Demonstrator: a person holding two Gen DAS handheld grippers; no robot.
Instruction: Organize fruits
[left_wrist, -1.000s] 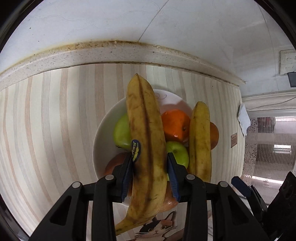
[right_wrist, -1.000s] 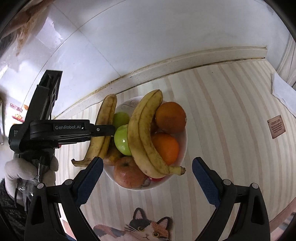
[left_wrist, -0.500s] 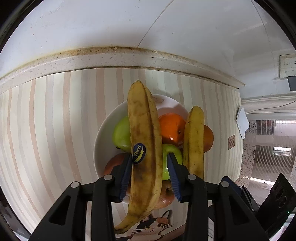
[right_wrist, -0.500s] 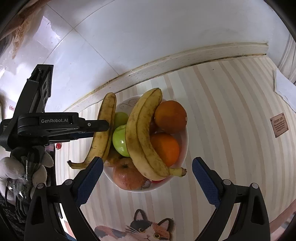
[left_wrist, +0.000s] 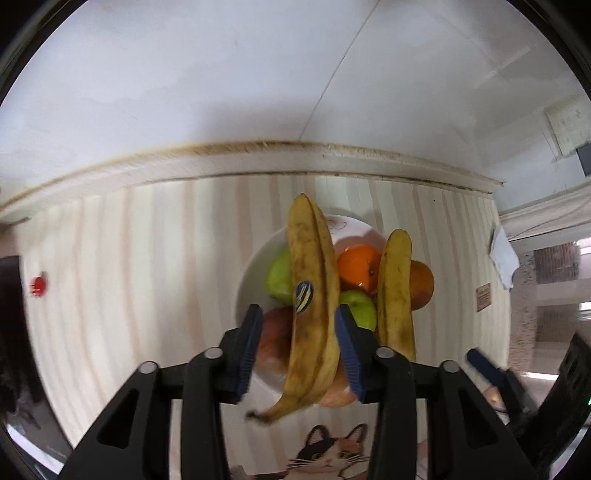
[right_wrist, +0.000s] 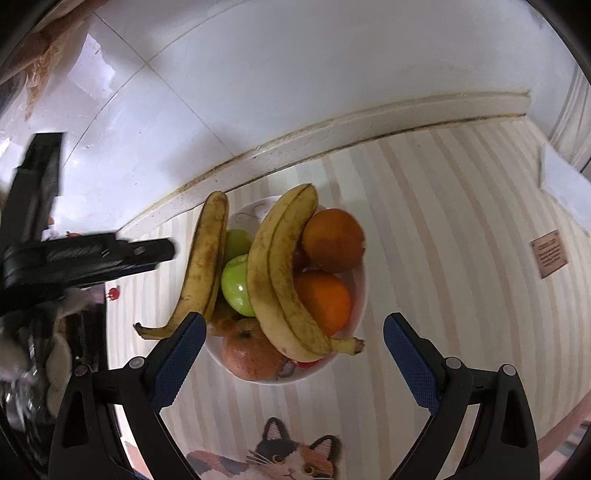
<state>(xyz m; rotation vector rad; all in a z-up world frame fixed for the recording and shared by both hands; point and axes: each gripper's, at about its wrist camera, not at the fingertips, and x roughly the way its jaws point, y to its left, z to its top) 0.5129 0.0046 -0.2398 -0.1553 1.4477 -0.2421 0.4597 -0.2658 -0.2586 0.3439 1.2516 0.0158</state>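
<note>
A white bowl (left_wrist: 255, 266) (right_wrist: 360, 295) holds green apples (right_wrist: 236, 282), oranges (right_wrist: 332, 240), a red apple (right_wrist: 247, 350) and a banana (right_wrist: 280, 273) laid across the top. A second, spotted banana with a sticker (left_wrist: 312, 306) rests on the bowl's left edge; it also shows in the right wrist view (right_wrist: 201, 266). My left gripper (left_wrist: 299, 352) has opened: the left pad stands clear of this banana, the right pad is close beside it. My right gripper (right_wrist: 291, 354) is wide open and empty, just in front of the bowl.
The bowl stands on a striped countertop near a white tiled wall (left_wrist: 258, 92). A cat-print mat (right_wrist: 280, 458) lies at the front edge. A small red object (left_wrist: 38, 286) sits at the far left. A small plaque (right_wrist: 550, 253) and white cloth (left_wrist: 502, 256) lie right.
My left gripper was shut on the stickered banana, then opened and drew back to the left. The banana now rests on the bowl's edge. The right gripper barely moved.
</note>
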